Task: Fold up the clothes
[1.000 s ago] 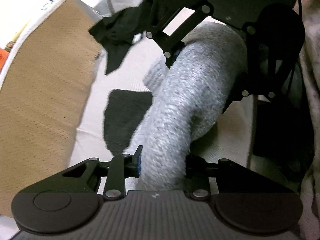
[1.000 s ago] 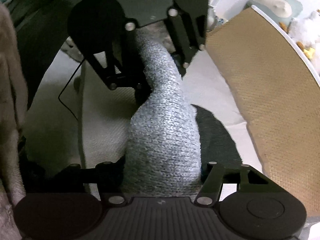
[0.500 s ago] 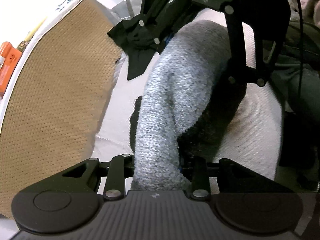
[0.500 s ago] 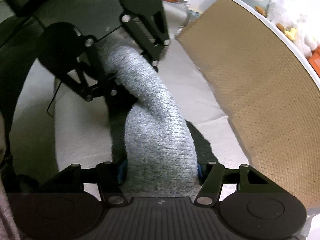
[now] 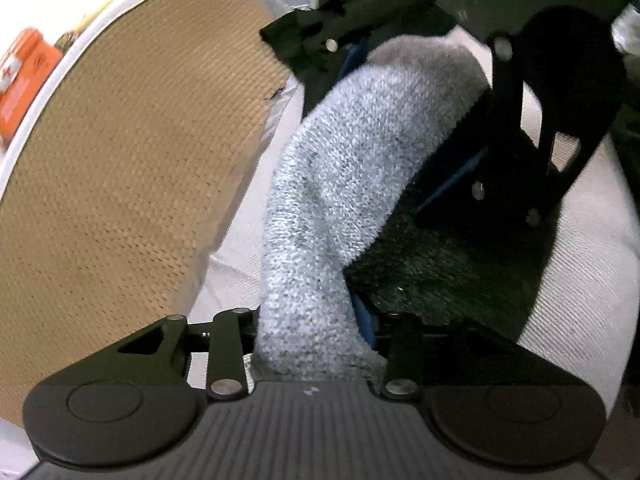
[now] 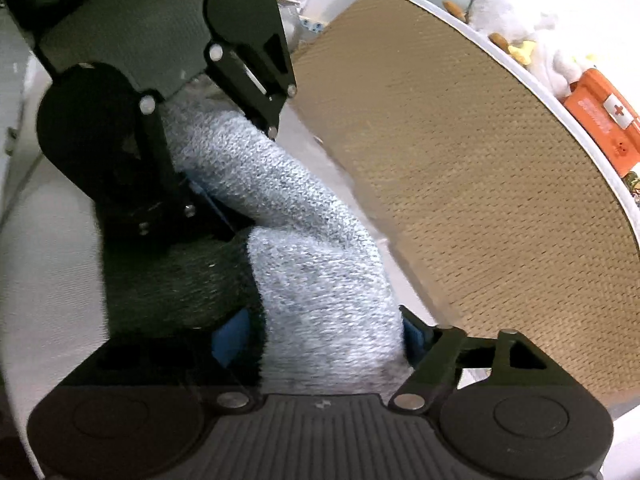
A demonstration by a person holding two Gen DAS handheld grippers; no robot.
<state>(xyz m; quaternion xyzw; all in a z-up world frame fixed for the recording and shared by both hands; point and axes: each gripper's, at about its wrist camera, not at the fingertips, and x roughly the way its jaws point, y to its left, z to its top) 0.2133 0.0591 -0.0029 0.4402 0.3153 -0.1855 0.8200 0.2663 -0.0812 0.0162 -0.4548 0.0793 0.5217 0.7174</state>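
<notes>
Beside an orange red-cross case (image 6: pixel 604 120), both claws (image 5: pixel 316 332) (image 6: pixel 328 332) pinch the grey sock (image 5: pixel 340 168).

One grey knitted garment (image 5: pixel 336 184) is stretching between two grippers, the left gripper (image 5: pixel 316 344) and the right gripper (image 6: pixel 328 340), each clamping one end. One tan woven panel (image 6: pixel 480 168), one orange first-aid case (image 6: pixel 604 120) and one white plush toy (image 6: pixel 524 28) are showing.
</notes>
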